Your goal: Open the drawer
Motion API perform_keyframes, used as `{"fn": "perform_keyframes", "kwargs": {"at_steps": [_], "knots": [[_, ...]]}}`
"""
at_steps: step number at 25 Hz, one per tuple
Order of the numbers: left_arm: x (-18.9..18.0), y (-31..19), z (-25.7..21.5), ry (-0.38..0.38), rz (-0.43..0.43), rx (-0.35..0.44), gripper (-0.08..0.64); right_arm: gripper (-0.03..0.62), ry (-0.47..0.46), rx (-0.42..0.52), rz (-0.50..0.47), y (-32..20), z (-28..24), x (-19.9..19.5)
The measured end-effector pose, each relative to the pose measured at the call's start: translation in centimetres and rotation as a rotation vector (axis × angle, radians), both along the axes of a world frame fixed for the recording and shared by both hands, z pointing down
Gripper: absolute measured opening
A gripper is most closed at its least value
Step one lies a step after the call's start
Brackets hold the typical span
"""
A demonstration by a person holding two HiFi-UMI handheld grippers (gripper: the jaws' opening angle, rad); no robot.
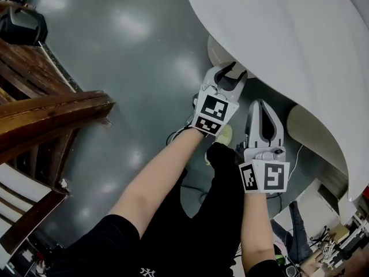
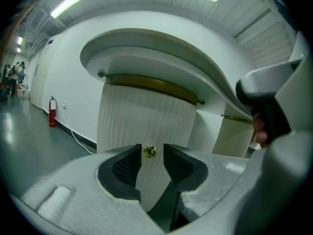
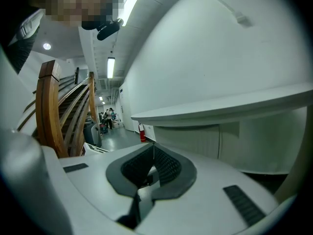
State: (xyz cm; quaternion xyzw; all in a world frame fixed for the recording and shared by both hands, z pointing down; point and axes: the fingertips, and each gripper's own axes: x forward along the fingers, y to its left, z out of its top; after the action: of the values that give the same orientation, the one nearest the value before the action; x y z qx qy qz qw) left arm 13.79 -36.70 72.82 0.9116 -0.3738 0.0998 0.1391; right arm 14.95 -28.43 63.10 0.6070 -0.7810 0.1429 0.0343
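– Reading anything off this, any brand or label?

– No words. Each gripper carries a cube with black-and-white square markers (image 1: 214, 113), and these are patterns only. A small white emblem (image 1: 147, 272) sits on the person's black clothing, too small to read. A red fire extinguisher (image 2: 52, 117) stands by the wall, off to the left of the white surface (image 2: 161, 48) in the left gripper view. Its label is a blur.

– Where is the drawer (image 2: 146, 116)?

– Directly under the white surface. It shows a ribbed white front beneath a gold strip (image 2: 151, 84), with a small brass knob (image 2: 150, 152) on that front.

– And the left gripper (image 1: 229, 75)?

– It is at the edge of the surface and points at the ribbed front. Its fingers (image 2: 126, 168) are released and spread apart. The brass knob shows in the gap between their tips, beyond them and touching neither.

– The right gripper (image 1: 260, 105)?

– Just beside the left one, also at the edge of the surface. Its fingers (image 3: 168, 165) are clenched, tips together, with nothing between them. Its view runs along the underside of the surface.

– Anything else?

– Curved wooden rails (image 1: 52, 111) stand across the glossy grey floor (image 1: 132, 39) from the surface.
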Motion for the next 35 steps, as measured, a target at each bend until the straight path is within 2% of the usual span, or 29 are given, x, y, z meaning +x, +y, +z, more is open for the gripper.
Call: {"fn": "perform_keyframes", "kwargs": {"at_steps": [8, 12, 19, 29, 35], "knots": [[2.3, -1.7, 2.1, -0.044, -0.052, 0.009, 0.137, 0.015, -0.008, 0.011, 0.039, -0.6, 0.9, 2.6], [2.2, -2.5, 2.7, -0.052, -0.087, -0.006, 0.135, 0.015, -0.017, 0.01, 0.039, -0.6, 1.0, 3.0], [2.3, -2.7, 2.4, -0.114, -0.094, 0.036, 0.123, 0.015, -0.028, -0.003, 0.05, -0.2, 0.9, 3.8], [1.4, -1.0, 2.3, -0.105, -0.096, 0.026, 0.117, 0.015, -0.029, -0.01, 0.059, 0.4, 0.6, 3.7], [-0.2, 1.0, 2.5, -0.108, -0.083, -0.02, 0.118, 0.015, -0.029, -0.033, 0.058, 1.6, 0.3, 2.7]]}}
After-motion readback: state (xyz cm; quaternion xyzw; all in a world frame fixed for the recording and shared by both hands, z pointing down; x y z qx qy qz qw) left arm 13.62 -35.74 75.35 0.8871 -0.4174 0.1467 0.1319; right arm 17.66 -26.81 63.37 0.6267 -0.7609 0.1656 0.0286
